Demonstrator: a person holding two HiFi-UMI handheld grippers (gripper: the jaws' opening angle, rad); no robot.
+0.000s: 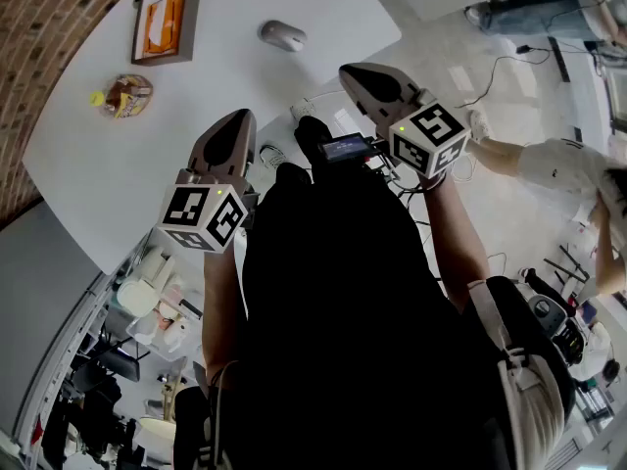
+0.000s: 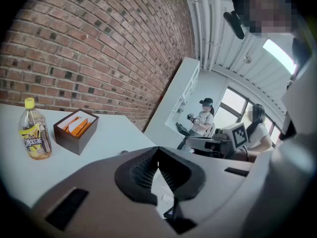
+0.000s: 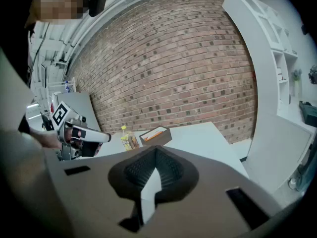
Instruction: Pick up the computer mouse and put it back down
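A grey computer mouse (image 1: 282,35) lies on the white table (image 1: 196,106), toward its far side, with nothing touching it. My left gripper (image 1: 240,116) hovers above the table's near edge, its jaws shut and empty (image 2: 157,149). To the right, my right gripper (image 1: 345,70) hangs over the table's near right corner, a short way in front of the mouse. Its jaws also meet at the tip with nothing between them (image 3: 156,150). Neither gripper view shows the mouse clearly.
A brown box with orange items (image 1: 163,21) sits at the far left of the table, and a yellow-capped bottle (image 1: 124,96) lies near it. Cables (image 1: 509,62) run over the floor on the right. A person (image 2: 204,118) stands by a white shelf.
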